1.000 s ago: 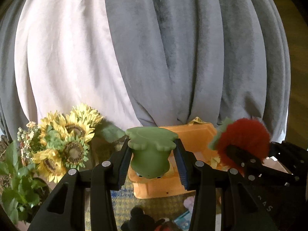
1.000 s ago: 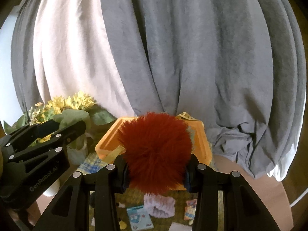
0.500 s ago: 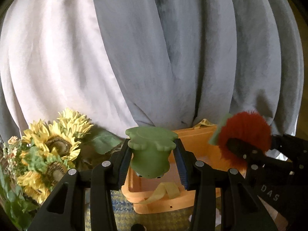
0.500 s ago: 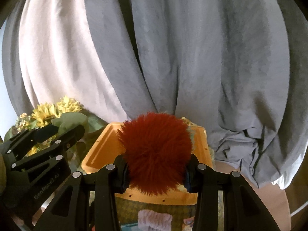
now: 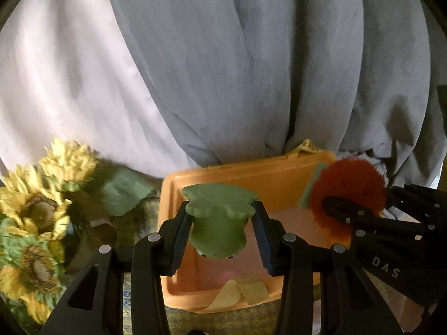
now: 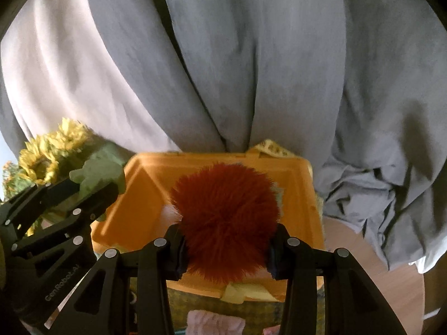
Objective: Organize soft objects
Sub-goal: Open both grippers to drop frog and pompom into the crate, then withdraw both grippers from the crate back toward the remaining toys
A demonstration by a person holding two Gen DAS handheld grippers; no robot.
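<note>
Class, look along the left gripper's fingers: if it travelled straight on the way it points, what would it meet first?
Probably the orange bin: the left gripper, shut on the green frog toy, points down into its open inside. Depth is uncertain.

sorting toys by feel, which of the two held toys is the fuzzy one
The red pom-pom, clamped in the right gripper above the orange bin, is covered in long fur. The green frog in the left gripper is smooth.

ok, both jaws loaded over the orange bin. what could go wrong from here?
1. The green frog toy is pinched only at its sides; it could slip out early.
2. Long fur on the red pom-pom may cling to the pads on release.
3. Left gripper and right gripper sit close over the orange bin; they could bump.
</note>
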